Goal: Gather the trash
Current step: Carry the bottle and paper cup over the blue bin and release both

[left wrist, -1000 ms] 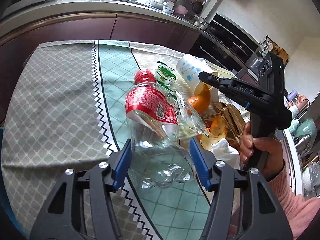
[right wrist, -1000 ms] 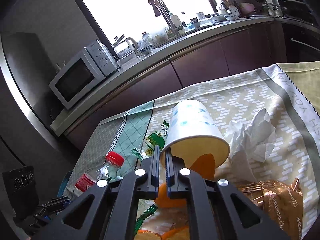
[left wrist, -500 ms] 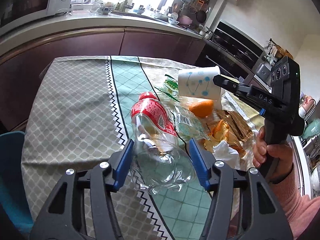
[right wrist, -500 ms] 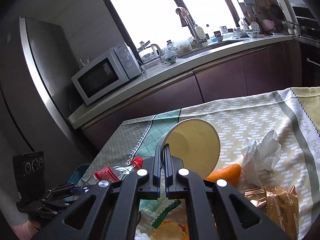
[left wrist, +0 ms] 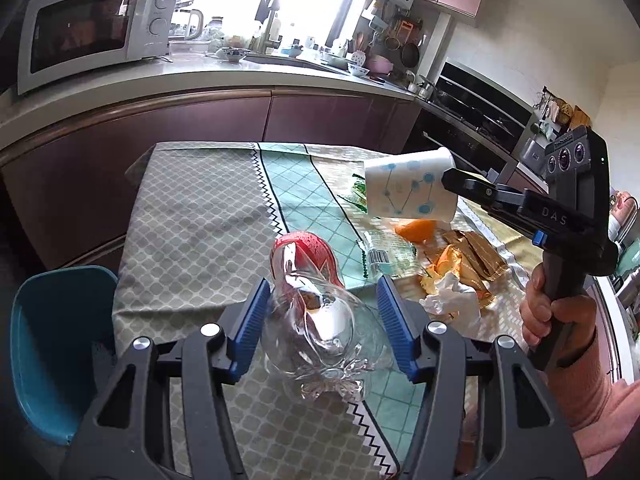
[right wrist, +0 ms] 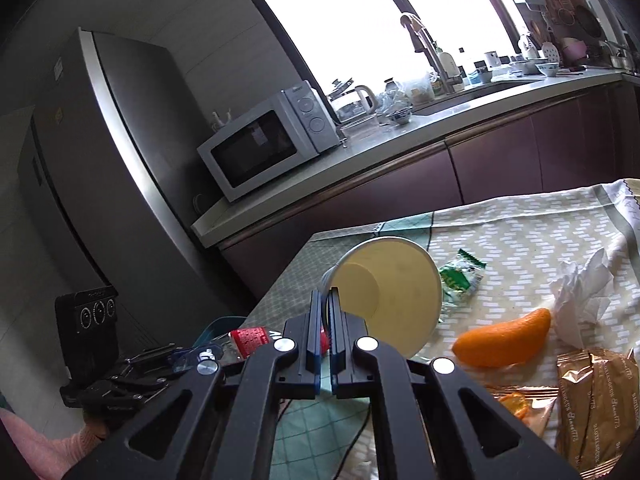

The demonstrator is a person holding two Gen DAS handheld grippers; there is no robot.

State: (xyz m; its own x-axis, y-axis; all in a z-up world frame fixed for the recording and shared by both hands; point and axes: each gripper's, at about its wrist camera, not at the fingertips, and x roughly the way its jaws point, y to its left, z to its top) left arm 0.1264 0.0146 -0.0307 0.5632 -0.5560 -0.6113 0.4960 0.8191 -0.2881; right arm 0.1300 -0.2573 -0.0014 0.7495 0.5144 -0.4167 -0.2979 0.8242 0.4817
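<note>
Kitchen counters, a microwave (left wrist: 92, 36) and a bright window frame the cloth-covered tabletop (left wrist: 192, 232), and compared with 1 second earlier both views look down on it from farther off: both hands have lifted their loads clear of the litter. The left tool (left wrist: 320, 328) has its blue pads about half apart, clamped on the base of a crumpled clear bottle (left wrist: 316, 304) with a red label, now in the air above the cloth. The right tool (right wrist: 325, 312) is squeezed fully together on the rim of a paper cup (right wrist: 394, 300), which has swung from mouth-down to hanging sideways above the orange peel (right wrist: 504, 340). So 2 pieces are collected and ready to carry off, probably to a bin that no view shows. Crumpled tissue (right wrist: 580, 292), gold wrapper (right wrist: 596, 392) and green wrapper (right wrist: 460, 276) remain on the cloth.
</note>
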